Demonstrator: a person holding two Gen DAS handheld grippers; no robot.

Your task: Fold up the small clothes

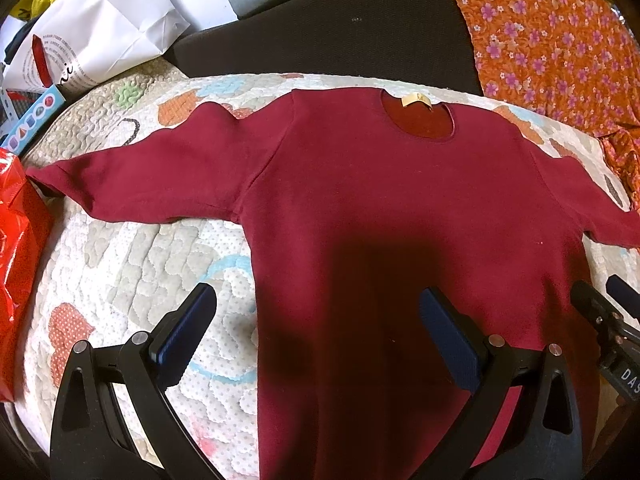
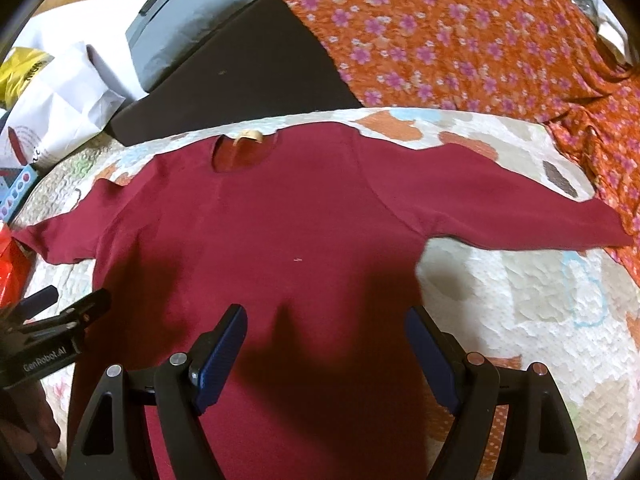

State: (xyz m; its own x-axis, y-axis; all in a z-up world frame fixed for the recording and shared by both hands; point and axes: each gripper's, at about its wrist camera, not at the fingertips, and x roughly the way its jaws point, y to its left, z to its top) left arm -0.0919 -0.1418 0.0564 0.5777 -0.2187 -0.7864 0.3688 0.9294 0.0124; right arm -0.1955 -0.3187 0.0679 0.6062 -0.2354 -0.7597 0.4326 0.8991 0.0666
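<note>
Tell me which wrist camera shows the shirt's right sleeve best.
The right wrist view: the right sleeve lies spread flat across the quilt, visible all the way to its cuff. In the left wrist view that sleeve runs off the frame edge, its cuff cut off.

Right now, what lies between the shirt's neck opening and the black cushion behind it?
In the left wrist view, only a narrow strip of quilted mat separates the maroon shirt collar from the black cushion; nothing else sits there.
</note>
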